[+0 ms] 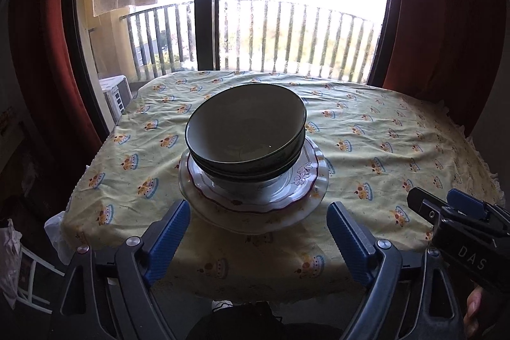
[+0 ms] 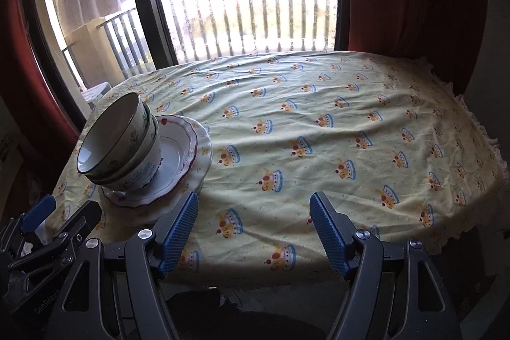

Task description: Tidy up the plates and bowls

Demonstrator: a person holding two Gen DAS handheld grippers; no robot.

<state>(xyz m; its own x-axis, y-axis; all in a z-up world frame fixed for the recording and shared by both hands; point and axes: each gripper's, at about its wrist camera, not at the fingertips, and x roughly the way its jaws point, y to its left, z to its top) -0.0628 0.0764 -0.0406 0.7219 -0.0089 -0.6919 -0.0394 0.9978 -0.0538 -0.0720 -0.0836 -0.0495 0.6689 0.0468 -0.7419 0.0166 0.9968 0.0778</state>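
Note:
Nested floral bowls with dark green rims [image 1: 245, 129] stand on a red-rimmed scalloped plate [image 1: 299, 187], which lies on a larger white plate [image 1: 255, 220]. The stack sits on the yellow tablecloth near the table's front edge. My left gripper [image 1: 258, 231] is open and empty, just in front of the stack. The stack also shows in the right wrist view, with bowls [image 2: 118, 139] and plates [image 2: 178, 161] at the left. My right gripper [image 2: 253, 231] is open and empty, to the right of the stack over the cloth. It also shows in the left wrist view [image 1: 446, 209].
The table [image 2: 318, 123] is covered with a yellow cloth printed with crowns, frilled at its right edge. Behind it are a balcony door, railing and red curtains [image 1: 446, 21]. A white chair [image 1: 116, 94] stands outside at the left.

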